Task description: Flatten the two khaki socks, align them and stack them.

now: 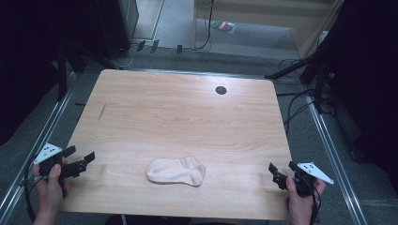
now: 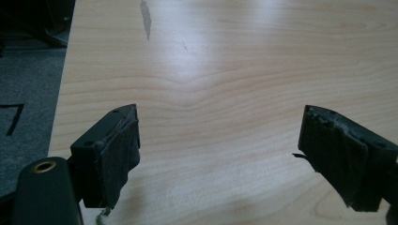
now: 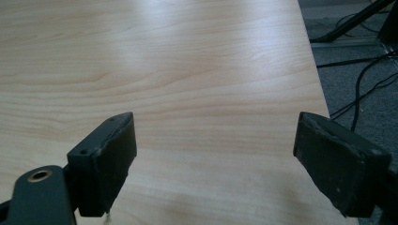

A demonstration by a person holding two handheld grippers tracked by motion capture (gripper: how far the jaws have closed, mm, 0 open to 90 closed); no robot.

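Left tool [image 1: 80, 156]: sits at the counter's left edge, jaws spread wide, nothing between them. In the left gripper view [image 2: 218, 140] there's just bare wood grain between the two black pads.
Right tool [image 1: 282, 169]: over at the counter's right edge near the front corner, also wide open and holding nothing. Same story in the right gripper view [image 3: 213, 145], plain wood in the gap.
Hands: left hand [image 1: 49, 187] and right hand [image 1: 300, 199] each wrapped around a handle, coming in from the bottom.
Sock [image 1: 176, 171]: pale pink, lying flat near the front edge, roughly midway between the two tools and well apart from both.
Counter [image 1: 187, 112]: light wood with a small dark round hole [image 1: 220, 90] near the far edge and a dark scuff [image 1: 102, 111] on the left.
Containers: can't spot any on the counter, so the sock isn't in anything.
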